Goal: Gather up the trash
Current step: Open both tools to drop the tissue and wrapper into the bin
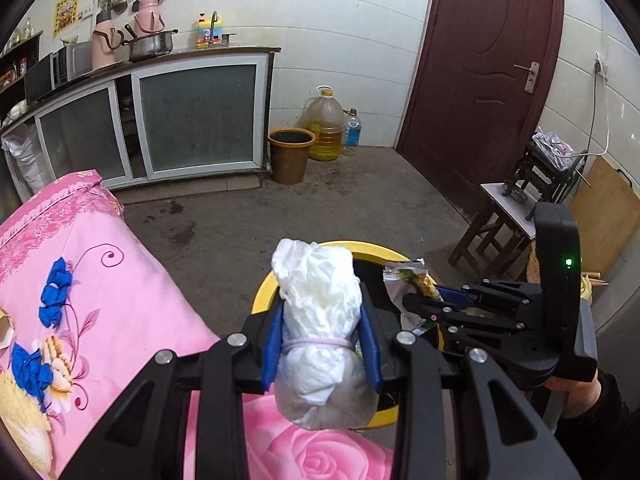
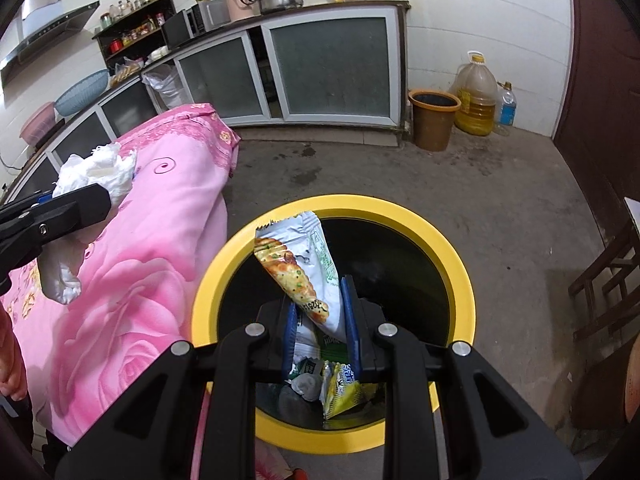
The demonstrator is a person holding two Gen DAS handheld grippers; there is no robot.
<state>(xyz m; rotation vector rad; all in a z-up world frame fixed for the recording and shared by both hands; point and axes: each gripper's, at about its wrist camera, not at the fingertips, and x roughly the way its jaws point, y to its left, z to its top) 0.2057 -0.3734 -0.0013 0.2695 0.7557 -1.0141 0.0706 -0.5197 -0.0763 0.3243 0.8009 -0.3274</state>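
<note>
The round yellow-rimmed trash bin point(image 2: 460, 264) with a black inside stands on the grey concrete floor point(image 2: 500, 184), just beside the pink floral cloth point(image 2: 160, 240) draped over the tabletop. The right gripper point(image 2: 322, 320) hangs over the bin's opening, its blue fingers point(image 2: 350, 312) closed on a crinkled snack wrapper point(image 2: 304, 256) printed with a biscuit picture; more wrappers lie in the bin beneath. The left gripper point(image 1: 320, 344) is at the bin's near rim by the cloth's edge, its fingers point(image 1: 272, 340) clamped on a crumpled white plastic bag point(image 1: 320, 320) tied round with a thin band.
</note>
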